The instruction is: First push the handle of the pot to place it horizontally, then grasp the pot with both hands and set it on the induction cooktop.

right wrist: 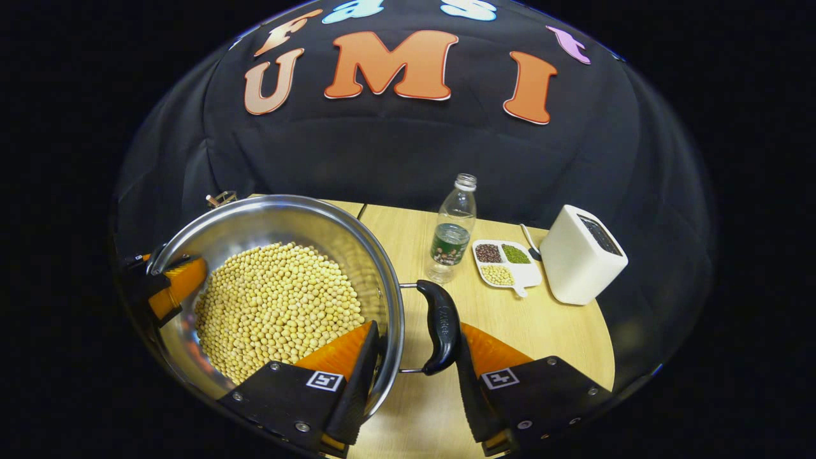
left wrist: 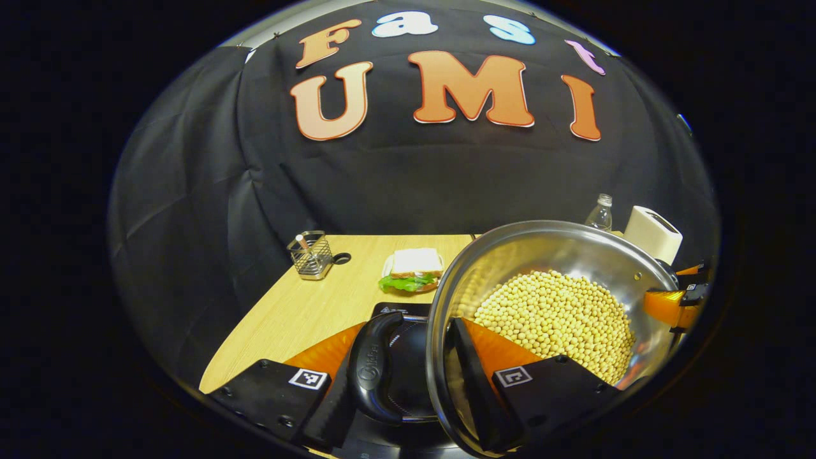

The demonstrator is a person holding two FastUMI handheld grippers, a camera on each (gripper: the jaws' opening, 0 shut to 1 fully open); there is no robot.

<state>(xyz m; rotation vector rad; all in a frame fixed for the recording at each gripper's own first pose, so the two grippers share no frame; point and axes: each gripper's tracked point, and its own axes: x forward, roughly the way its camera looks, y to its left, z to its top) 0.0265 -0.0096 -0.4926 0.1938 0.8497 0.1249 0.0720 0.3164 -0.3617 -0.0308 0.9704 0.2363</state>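
In the left gripper view, my left gripper [left wrist: 408, 382] is clamped across one side of the pot [left wrist: 548, 280]: one finger sits inside the wall against the beans, the other presses outside on the black side handle [left wrist: 376, 370]. The steel pot takes the 3 to 5 o'clock part of the view and is heaped with yellow soybeans [left wrist: 554, 319]. Under the handle, at 6 o'clock, lies the dark induction cooktop [left wrist: 398, 310]. On the wooden table [left wrist: 299, 312] a sandwich plate [left wrist: 413, 271] stands at 12 o'clock from my fingers and a wire basket [left wrist: 311, 256] at 10 o'clock. At the pot's far rim, 3 o'clock, I see my other gripper.

In the right gripper view, my right gripper [right wrist: 414, 376] grips the opposite side the same way: one finger inside the rim, one outside behind the black handle [right wrist: 440, 328], both pressing. The pot fills 8 to 10 o'clock. A water bottle [right wrist: 452, 233], a divided dish [right wrist: 507, 262] and a white box [right wrist: 580, 255] stand from 12 to 2 o'clock.
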